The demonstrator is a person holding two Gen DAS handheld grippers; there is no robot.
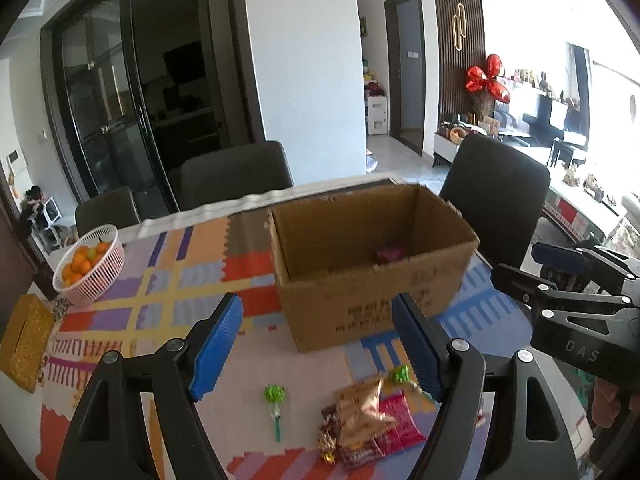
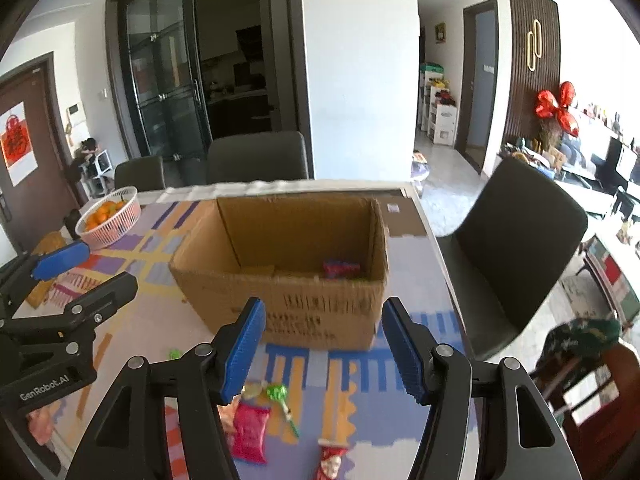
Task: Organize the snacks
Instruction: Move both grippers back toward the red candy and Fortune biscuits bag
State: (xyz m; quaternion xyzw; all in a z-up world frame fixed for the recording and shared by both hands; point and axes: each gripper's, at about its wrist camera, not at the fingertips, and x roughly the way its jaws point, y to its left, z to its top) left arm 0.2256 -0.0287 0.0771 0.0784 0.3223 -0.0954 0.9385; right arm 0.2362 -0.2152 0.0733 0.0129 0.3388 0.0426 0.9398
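Observation:
An open cardboard box stands on the patterned table mat, with a red snack packet lying inside it. In front of the box lie loose snacks: a brown and gold packet over a pink packet, a green lollipop and a red figure-shaped sweet. My left gripper hangs open above these snacks, nothing between its blue pads. My right gripper is open too, empty, near the box's front wall.
A pink basket of oranges sits at the table's far left, a gold box beside it. Dark chairs stand along the far side and right end of the table. The table's right edge is close to the box.

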